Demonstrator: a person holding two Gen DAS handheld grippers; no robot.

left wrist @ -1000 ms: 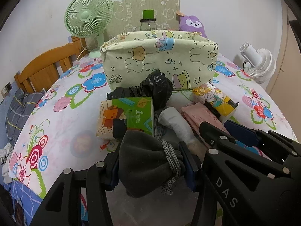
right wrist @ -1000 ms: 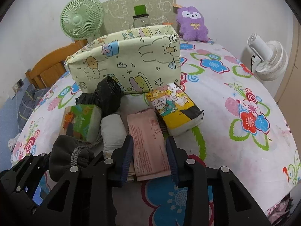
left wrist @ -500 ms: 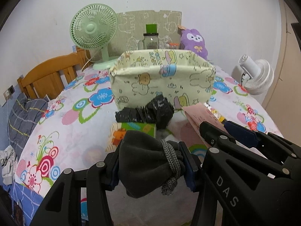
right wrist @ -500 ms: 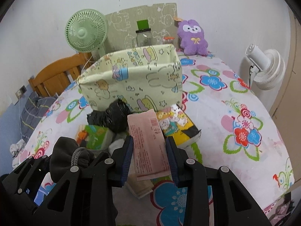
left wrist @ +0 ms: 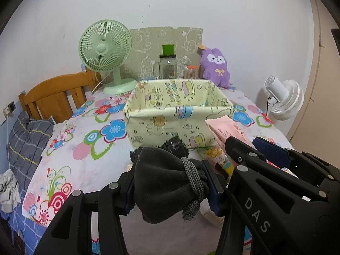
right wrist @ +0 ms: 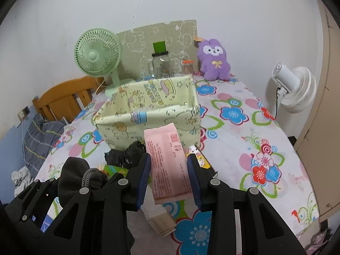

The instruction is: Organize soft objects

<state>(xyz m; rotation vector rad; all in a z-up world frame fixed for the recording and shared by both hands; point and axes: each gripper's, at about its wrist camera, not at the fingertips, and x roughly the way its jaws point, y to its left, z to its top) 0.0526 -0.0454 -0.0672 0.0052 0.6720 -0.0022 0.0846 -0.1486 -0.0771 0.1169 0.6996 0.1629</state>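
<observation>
My left gripper (left wrist: 171, 186) is shut on a dark grey drawstring pouch (left wrist: 163, 182) and holds it above the table, in front of the open yellow cartoon-print fabric box (left wrist: 176, 116). My right gripper (right wrist: 169, 179) is shut on a pink flat packet (right wrist: 167, 165), also lifted, in front of the same box (right wrist: 148, 114). The box looks empty inside. On the table below lie a black crumpled bag (right wrist: 125, 155), a green tissue pack (right wrist: 110, 167), a yellow tissue pack (right wrist: 199, 159) and a beige pack (right wrist: 161, 223).
The table has a floral cloth (right wrist: 244, 140). Behind the box stand a green fan (left wrist: 106, 53), a glass jar (left wrist: 167, 65) and a purple plush (left wrist: 215, 65). A white fan (right wrist: 295, 89) is at the right. A wooden chair (left wrist: 53, 97) is at the left.
Both grippers rose and pulled back from the pile, each carrying its item. The box's open top has come into view, and the items left on the table sit lower in both views.
</observation>
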